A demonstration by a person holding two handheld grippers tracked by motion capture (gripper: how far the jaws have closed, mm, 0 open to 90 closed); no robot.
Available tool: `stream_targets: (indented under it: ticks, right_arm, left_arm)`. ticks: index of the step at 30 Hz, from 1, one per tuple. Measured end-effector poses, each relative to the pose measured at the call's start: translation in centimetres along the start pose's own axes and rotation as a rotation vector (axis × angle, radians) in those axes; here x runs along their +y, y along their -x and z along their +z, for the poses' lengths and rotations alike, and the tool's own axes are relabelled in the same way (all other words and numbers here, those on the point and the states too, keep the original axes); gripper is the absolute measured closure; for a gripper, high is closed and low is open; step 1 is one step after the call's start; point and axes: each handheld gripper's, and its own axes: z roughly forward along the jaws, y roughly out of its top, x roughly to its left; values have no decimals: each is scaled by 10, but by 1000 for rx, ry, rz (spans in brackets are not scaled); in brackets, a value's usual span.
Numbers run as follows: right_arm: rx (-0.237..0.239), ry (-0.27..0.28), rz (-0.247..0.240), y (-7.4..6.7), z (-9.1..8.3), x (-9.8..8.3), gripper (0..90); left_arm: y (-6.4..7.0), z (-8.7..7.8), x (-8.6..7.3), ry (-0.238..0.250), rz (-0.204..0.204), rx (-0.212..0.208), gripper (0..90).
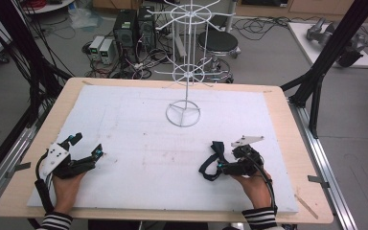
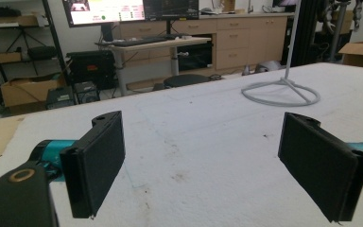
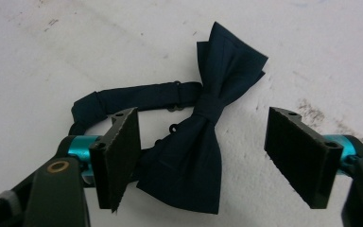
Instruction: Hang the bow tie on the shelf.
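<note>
Right gripper (image 3: 203, 156) jaws spread wide, low over dark navy bow tie (image 3: 203, 142); bow lies between jaws, its lower wing touching or just beside left-hand jaw, clear of the other. Strap loops out flat behind bow. Tie rests on white foam board (image 1: 139, 143), near right side, toward person. Left gripper (image 1: 87, 146) jaws also spread, nothing between, resting at board's near left. White wire rack (image 1: 184, 72) stands near far edge, well apart from both. Wooden table (image 1: 287, 120) underneath.
</note>
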Motion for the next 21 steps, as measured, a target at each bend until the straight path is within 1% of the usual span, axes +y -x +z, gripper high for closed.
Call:
stream_targets:
  ticks: [2, 4, 5, 6, 10, 14, 18, 21]
  right_arm:
    - [12, -19, 19, 0, 2, 1, 281]
    - [21, -35, 28, 0, 3, 2, 303]
    - [20, -38, 26, 0, 4, 3, 320]
    - [29, -48, 28, 0, 4, 4, 361]
    - [36, -68, 31, 0, 7, 5, 365]
    - [44, -92, 46, 1, 9, 5, 365]
    - [55, -113, 72, 1, 11, 6, 389]
    - [60, -120, 70, 2, 13, 6, 407]
  left_arm:
    - [0, 0, 0, 0, 0, 1, 158]
    - [0, 0, 0, 1, -1, 0, 159]
    - [0, 0, 0, 1, -1, 0, 159]
    - [0, 0, 0, 1, -1, 0, 159]
    - [0, 0, 0, 1, -1, -1, 159]
    - [0, 0, 0, 0, 0, -1, 159]
    - [0, 0, 0, 1, -1, -2, 159]
    - [0, 0, 0, 1, -1, -2, 159]
